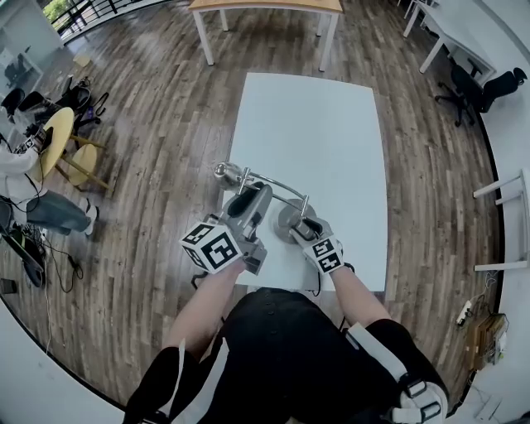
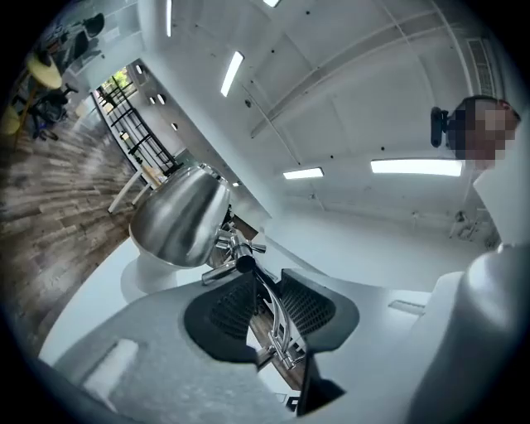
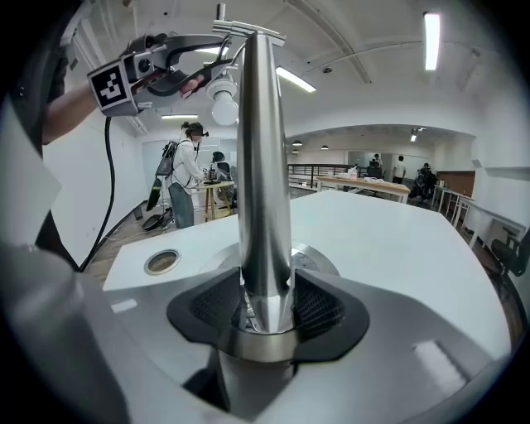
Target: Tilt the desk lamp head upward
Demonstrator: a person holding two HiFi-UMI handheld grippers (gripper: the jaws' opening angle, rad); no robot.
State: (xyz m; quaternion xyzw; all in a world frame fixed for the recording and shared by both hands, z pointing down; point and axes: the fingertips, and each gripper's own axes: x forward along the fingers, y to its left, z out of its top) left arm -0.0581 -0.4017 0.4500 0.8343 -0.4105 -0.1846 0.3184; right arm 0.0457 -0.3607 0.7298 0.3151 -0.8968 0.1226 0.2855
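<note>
A chrome desk lamp stands at the near edge of the white table (image 1: 315, 124). Its round base (image 1: 286, 222) carries an upright post (image 3: 263, 166), and a thin curved arm (image 2: 277, 319) runs up to the bell-shaped head (image 1: 224, 172) (image 2: 178, 217), whose bulb (image 3: 224, 103) points down. My left gripper (image 1: 252, 197) (image 2: 269, 306) is shut on the thin arm just behind the head; the rods and cable fill the gap between its pads. Low on the post, just above the base, my right gripper (image 1: 305, 225) (image 3: 265, 306) is shut, one pad on each side.
A round cable port (image 3: 161, 262) sits in the table left of the lamp base. A wooden table (image 1: 265, 7) stands beyond, an office chair (image 1: 476, 87) at the far right, yellow chairs (image 1: 62, 137) and people at the left. A person (image 3: 186, 170) stands by a far desk.
</note>
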